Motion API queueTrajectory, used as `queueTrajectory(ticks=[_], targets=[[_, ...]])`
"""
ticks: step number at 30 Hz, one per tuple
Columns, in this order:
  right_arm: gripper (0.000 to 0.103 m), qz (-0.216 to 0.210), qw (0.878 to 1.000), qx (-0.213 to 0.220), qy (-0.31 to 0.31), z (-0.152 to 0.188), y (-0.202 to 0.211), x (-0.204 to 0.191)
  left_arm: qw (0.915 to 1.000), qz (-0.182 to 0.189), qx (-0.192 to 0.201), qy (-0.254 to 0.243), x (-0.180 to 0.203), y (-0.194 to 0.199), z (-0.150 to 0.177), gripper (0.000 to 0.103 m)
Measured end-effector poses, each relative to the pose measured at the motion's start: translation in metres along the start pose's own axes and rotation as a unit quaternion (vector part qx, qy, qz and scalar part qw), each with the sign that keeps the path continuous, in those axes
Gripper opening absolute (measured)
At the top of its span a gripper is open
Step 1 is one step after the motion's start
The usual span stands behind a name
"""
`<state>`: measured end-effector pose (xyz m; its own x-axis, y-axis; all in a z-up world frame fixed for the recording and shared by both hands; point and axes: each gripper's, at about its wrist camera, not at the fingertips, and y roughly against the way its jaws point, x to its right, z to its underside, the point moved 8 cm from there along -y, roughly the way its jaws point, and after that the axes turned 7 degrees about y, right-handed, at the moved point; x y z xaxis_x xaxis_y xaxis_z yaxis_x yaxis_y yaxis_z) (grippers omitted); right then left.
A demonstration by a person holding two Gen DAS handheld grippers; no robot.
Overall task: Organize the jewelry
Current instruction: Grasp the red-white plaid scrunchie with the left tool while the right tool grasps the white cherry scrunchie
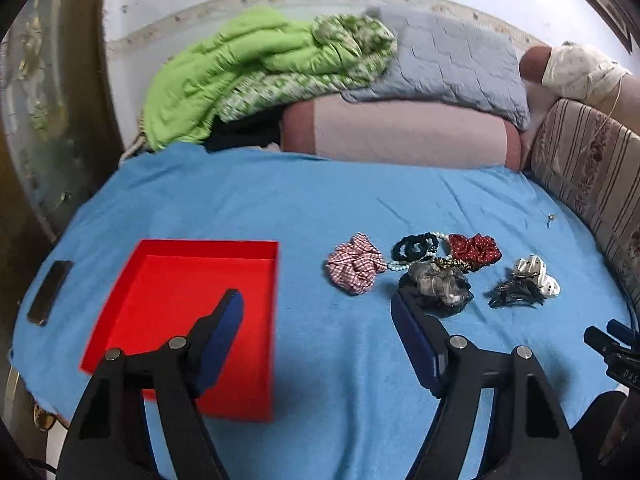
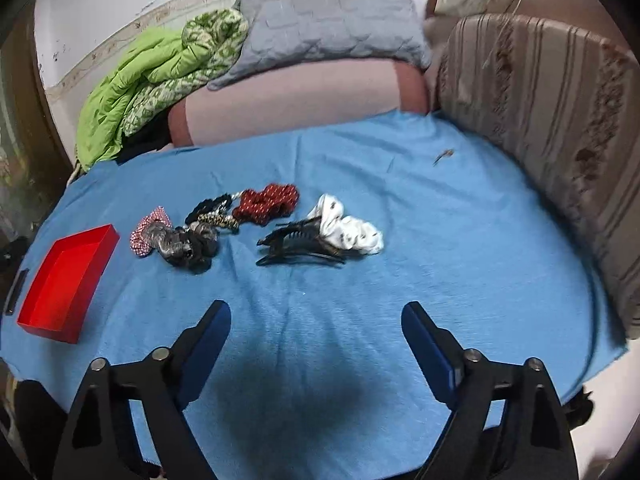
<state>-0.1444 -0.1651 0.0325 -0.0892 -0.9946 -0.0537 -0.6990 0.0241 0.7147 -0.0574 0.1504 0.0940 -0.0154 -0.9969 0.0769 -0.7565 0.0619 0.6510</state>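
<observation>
A red tray [image 1: 132, 312] lies empty on the blue cloth at the left; it also shows in the right wrist view [image 2: 60, 280]. Right of it lies a cluster: a pink checked scrunchie [image 1: 354, 264], black hair ties with pearl beads [image 1: 416, 246], a red dotted scrunchie [image 1: 474, 250], a grey-black scrunchie [image 1: 440, 284], a white scrunchie [image 1: 534, 276] and black claw clips [image 1: 516, 296]. The clips [image 2: 300, 246] and white scrunchie [image 2: 348, 228] lie ahead of my right gripper [image 2: 316, 312], which is open and empty. My left gripper [image 1: 318, 304] is open and empty, its right finger beside the grey-black scrunchie.
A dark phone [image 1: 50, 298] lies left of the tray. A small metal item [image 1: 550, 218] lies on the cloth at the far right. A pink bolster [image 1: 400, 136], grey pillow [image 1: 448, 64], green quilt [image 1: 248, 64] and striped cushion [image 1: 592, 176] border the bed.
</observation>
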Motion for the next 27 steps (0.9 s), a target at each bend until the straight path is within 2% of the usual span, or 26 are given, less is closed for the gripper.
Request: queueTrajectory(ticks=[3,6,8,13,20,24,27], targets=[[0.084,-0.026,0.999,-0.015,-0.021,-0.002,-0.02,0.005,0.9998,-0.002,-0.016,-0.012,0.01,-0.029,-0.006,0.075],[0.084,-0.066,0.997,-0.02,-0.038,-0.01,-0.034,-0.001,0.9992,-0.004,-0.037,-0.015,0.016,-0.063,-0.011,0.076],[0.084,-0.072,0.997,-0.018,-0.031,-0.017,-0.04,-0.008,0.9984,-0.002,-0.055,-0.009,0.017,-0.087,-0.012,0.076],[0.084,-0.056,0.998,-0.012,-0.026,-0.028,-0.056,-0.003,0.9963,-0.006,-0.086,0.003,0.009,-0.132,-0.013,0.075],[0.084,-0.039,0.997,-0.017,-0.062,-0.04,-0.079,0.03,0.9926,0.003,-0.121,0.011,0.005,-0.184,-0.013,0.076],[0.084,-0.016,0.999,-0.003,-0.042,-0.058,-0.091,0.035,0.991,0.011,-0.133,0.001,0.009,-0.204,-0.01,0.075],[0.084,-0.014,0.999,0.0,-0.042,-0.07,-0.103,0.038,0.9898,0.023,-0.14,-0.009,0.016,-0.214,-0.008,0.073]])
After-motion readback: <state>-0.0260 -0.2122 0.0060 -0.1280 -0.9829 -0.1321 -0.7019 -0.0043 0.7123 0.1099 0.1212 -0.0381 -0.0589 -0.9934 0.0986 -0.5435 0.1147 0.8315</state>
